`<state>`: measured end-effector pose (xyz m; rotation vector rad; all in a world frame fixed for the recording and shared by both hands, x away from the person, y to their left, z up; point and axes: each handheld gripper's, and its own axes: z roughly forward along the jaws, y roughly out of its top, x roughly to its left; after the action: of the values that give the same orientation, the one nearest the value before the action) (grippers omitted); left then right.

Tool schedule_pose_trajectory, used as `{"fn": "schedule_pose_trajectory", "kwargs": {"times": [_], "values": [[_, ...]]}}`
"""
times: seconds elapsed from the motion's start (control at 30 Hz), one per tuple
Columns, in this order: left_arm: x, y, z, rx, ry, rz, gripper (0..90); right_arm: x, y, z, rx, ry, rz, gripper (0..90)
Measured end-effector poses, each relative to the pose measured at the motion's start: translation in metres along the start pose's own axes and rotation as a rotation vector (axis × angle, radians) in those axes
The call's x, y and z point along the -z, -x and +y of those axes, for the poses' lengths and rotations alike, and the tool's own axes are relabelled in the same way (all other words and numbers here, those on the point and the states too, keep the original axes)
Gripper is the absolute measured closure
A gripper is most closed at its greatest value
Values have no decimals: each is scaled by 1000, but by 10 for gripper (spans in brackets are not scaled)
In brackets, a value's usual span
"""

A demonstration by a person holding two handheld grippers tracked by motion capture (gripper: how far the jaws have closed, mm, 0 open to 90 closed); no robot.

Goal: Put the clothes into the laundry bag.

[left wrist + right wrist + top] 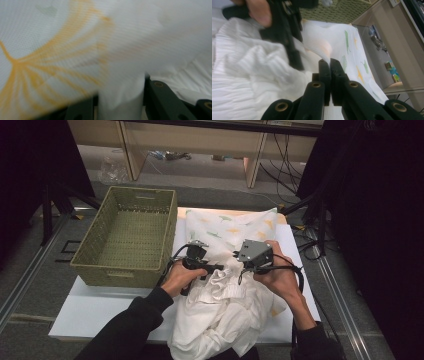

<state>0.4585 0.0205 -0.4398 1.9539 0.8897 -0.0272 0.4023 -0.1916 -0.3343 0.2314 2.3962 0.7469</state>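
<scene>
A white pillowcase [230,227] printed with yellow and green leaves lies across the table's middle, with crumpled white ribbed cloth [220,315] bunched at its near end. My left gripper [200,256] is at the case's near left and is shut on a fold of its fabric [50,50], which runs down between the jaws [121,102]. Just right of it, my right gripper [251,257] is shut on a thin edge of the pillowcase [352,47], pinched at the jaw tips [329,62]. The left gripper [287,32] and its hand sit close ahead in the right gripper view.
A green woven basket [120,275] stands open on the table's left, beside the pillowcase. The white table board [100,305] shows at the near left. Shelving and cables stand beyond the far edge; dark stands flank both sides.
</scene>
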Motion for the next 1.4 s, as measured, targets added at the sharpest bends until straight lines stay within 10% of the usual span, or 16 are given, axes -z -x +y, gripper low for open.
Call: {"fn": "schedule_pose_trajectory", "kwargs": {"times": [0.17,0.33,0.53,0.6,0.73,0.83,1.13,1.4], "values": [[33,19,-2,16,11,-33,425,1,0,0,-1,2,-3,900],[60,24,-22,-54,-37,84,260,1,-1,-1,9,-7,-12,900],[43,9,-55,-5,-162,80,187,-1,-1,0,5,-4,3,900],[32,8,-59,5,-183,38,261,-3,-2,0,11,-11,-2,900],[23,20,-54,-106,-143,-14,633,-5,-2,0,44,-21,3,900],[18,29,-46,-90,-96,-55,743,-9,-2,-2,34,-25,9,900],[11,47,-3,-111,13,-93,808,3,-4,6,55,3,4,900],[-30,2,-7,-8,11,49,805,8,-4,7,66,1,31,900]]}}
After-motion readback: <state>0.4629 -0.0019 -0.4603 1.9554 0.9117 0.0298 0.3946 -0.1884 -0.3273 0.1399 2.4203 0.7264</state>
